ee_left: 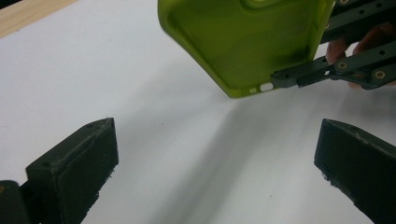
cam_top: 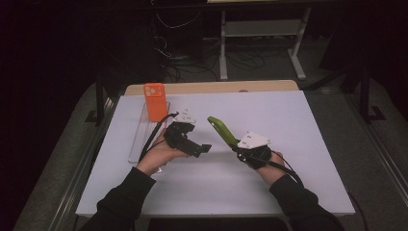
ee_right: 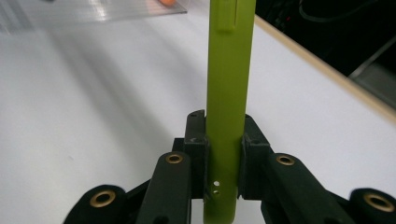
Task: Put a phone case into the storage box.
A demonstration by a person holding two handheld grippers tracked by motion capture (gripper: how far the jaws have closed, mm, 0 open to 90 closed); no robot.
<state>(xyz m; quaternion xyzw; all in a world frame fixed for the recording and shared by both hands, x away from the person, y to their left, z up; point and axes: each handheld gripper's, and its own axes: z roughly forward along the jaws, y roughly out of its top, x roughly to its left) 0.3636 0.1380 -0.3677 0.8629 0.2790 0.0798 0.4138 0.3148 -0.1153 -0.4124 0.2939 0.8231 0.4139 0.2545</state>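
Above white table [cam_top: 298, 144], green phone case [cam_top: 222, 131] tilted up-left

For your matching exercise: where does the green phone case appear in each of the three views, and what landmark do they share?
High view: the green phone case is at table centre, tilted, above the right gripper.
Left gripper view: top right, clamped at its lower corner.
Right gripper view: centre, edge-on and upright, between the jaws.
Shared landmark: the white table top.

Black sleeves [cam_top: 120, 202] fill the frame's lower corners. Each black tool [cam_top: 204, 148] has brass screws, a cable and a grey plate [cam_top: 253, 139].
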